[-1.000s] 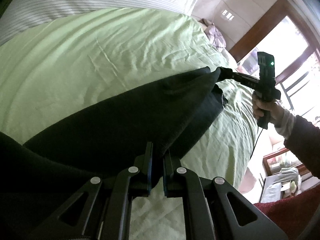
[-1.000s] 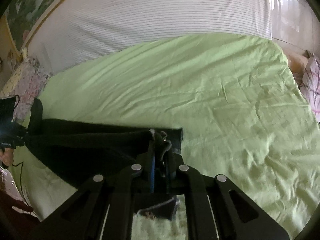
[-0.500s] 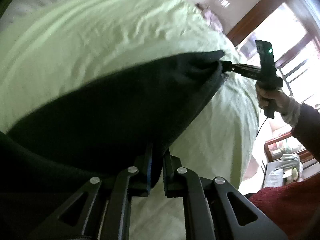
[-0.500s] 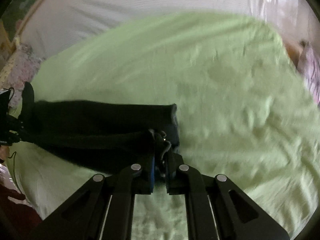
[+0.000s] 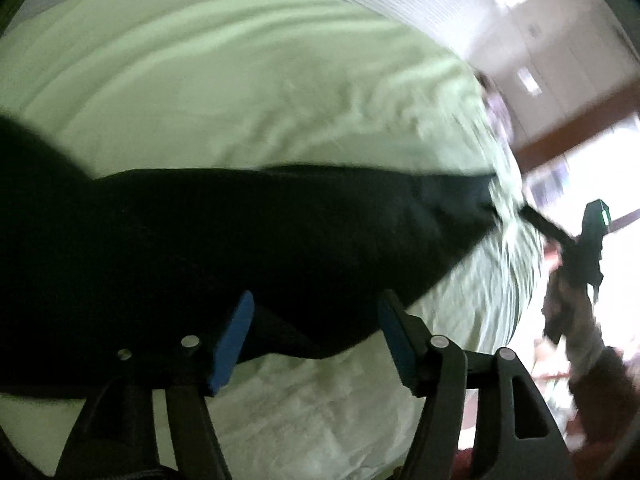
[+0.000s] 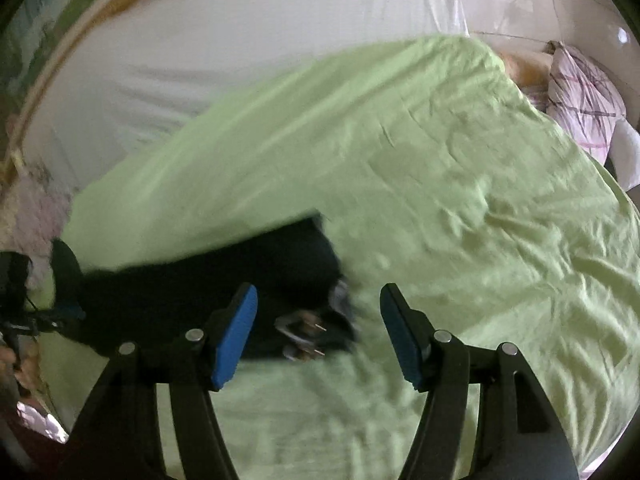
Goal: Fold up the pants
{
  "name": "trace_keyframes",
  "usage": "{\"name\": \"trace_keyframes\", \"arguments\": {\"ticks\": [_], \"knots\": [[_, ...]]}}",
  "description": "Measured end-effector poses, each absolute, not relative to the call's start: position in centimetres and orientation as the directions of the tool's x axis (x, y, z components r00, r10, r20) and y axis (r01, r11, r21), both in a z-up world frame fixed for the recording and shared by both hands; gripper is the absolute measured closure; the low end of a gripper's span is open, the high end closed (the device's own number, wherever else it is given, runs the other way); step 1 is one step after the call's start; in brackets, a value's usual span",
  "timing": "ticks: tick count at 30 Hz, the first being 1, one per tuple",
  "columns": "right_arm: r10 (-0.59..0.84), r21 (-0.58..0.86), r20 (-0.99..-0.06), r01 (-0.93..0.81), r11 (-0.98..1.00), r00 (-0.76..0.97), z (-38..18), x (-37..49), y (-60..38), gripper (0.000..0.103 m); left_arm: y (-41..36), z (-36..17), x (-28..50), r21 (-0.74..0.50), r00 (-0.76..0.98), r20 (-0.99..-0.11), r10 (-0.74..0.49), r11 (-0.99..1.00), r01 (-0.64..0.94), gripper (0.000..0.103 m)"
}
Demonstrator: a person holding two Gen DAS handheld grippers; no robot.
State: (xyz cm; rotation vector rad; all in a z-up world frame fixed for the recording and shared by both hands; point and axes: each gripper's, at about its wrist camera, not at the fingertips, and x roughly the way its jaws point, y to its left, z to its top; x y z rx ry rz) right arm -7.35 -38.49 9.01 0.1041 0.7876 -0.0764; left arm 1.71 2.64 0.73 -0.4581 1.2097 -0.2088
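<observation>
Both your grippers are letting go: the left gripper (image 5: 314, 330) and right gripper (image 6: 318, 330) are spreading their jaws, pads clear of the black pants (image 5: 224, 240), which are lying stretched across the green bedsheet (image 6: 440, 184).

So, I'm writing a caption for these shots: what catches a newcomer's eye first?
The black pants lying dark across the light green bedcover, low and left in the right wrist view. Next, the blue pads of the right tool, jaws opening just in front of the fabric, nothing gripped. The left tool is opening too, over the pants' near edge.
</observation>
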Motion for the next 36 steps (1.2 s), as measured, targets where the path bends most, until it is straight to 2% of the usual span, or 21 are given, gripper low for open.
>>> {"name": "trace_keyframes", "arguments": {"ticks": [5,17,21,28,30,32,34,36], "knots": [[0.097,0.146,-0.673,0.004,0.989,0.734,10.0,-5.6,-34.3,0.038,7.4,1.9,1.4,-0.444,0.38,-0.867,-0.324,0.848,-0.29,0.034],[0.404,0.233,-0.743,-0.359,0.904,0.534,4.7,-2.1,-18.4,0.038,15.2,2.1,3.6,-0.322,0.302,-0.939,-0.167,0.738,-0.593,0.033],[0.458,0.253,-0.769,-0.445,0.859,0.447,2.7,-1.2,-13.6,0.038,17.0,1.7,4.8,-0.276,0.265,-0.956,-0.128,0.701,-0.658,0.033],[0.451,0.234,-0.832,-0.534,0.813,0.323,-1.2,0.9,-7.0,0.038,19.1,0.1,6.2,-0.16,0.175,-0.983,-0.047,0.681,-0.715,0.033],[0.442,0.224,-0.845,-0.55,0.804,0.302,-2.2,0.9,-6.2,0.038,19.4,-0.4,6.2,-0.151,0.17,-0.985,-0.039,0.677,-0.72,0.04],[0.413,0.193,-0.861,-0.562,0.804,0.295,-3.2,1.0,-5.2,0.038,19.9,-0.7,5.8,-0.175,0.194,-0.98,-0.048,0.674,-0.717,0.071],[0.394,0.177,-0.874,-0.568,0.804,0.284,-4.0,1.3,-4.6,0.043,20.1,-0.8,5.2,-0.213,0.228,-0.971,-0.068,0.672,-0.709,0.082],[0.38,0.168,-0.883,-0.572,0.803,0.275,-4.6,1.5,-4.2,0.082,20.4,-0.3,4.4,-0.251,0.275,-0.959,-0.072,0.671,-0.697,0.09]]}}
